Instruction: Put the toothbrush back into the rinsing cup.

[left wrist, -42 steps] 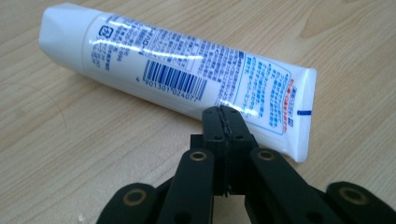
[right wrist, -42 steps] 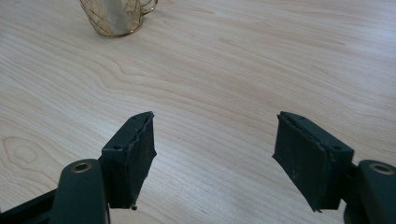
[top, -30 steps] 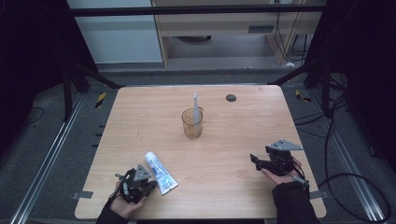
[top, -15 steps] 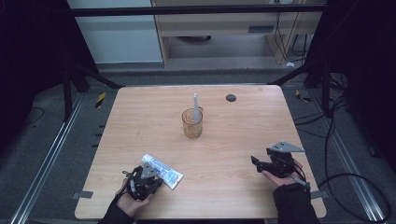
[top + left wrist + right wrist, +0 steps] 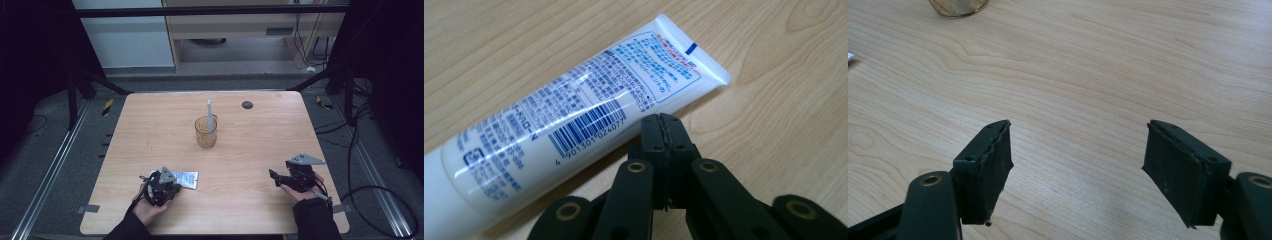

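Note:
A white toothpaste tube (image 5: 185, 178) with blue print lies flat on the wooden table (image 5: 150, 125), near the front left. My left gripper (image 5: 173, 184) is shut with nothing in it. In the left gripper view its closed tips (image 5: 663, 122) sit right against the long side of the tube (image 5: 574, 115), whose crimped end points up and right. My right gripper (image 5: 274, 175) rests low at the front right, held in a hand. Its jaws stand wide apart over bare wood (image 5: 1078, 155). A clear amber cup (image 5: 206, 132) stands mid-table with a white stick-like item (image 5: 210, 114) upright in it.
A small dark round disc (image 5: 247, 104) lies near the table's far edge. The cup's base (image 5: 959, 6) shows at the top of the right gripper view. Dark frame bars, rails and cables surround the table.
My left gripper has slid to the right along the front of the table. The tube has swung from a diagonal lie to nearly level across the table. The right gripper has stayed put.

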Tool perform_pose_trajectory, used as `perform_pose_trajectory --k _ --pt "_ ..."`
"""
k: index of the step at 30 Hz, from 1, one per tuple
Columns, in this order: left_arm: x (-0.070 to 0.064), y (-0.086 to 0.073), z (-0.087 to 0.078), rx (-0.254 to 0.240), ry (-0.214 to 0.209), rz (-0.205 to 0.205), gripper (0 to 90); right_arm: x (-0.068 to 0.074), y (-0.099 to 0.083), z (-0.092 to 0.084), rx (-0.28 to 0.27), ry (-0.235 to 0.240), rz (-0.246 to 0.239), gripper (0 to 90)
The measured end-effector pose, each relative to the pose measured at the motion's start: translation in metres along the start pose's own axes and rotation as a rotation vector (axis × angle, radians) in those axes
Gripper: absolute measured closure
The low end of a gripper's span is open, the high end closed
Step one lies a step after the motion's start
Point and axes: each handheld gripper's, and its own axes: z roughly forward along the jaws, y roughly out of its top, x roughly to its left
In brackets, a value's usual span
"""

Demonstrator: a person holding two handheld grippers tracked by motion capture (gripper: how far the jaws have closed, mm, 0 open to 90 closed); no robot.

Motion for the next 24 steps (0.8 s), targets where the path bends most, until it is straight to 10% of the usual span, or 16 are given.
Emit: perform_pose_trajectory --k 24 --pt "0.013 0.021 0.014 -0.024 0.041 -0.035 89.6 -0.002 -0.001 0.003 0.01 -0.002 -0.003 26.6"
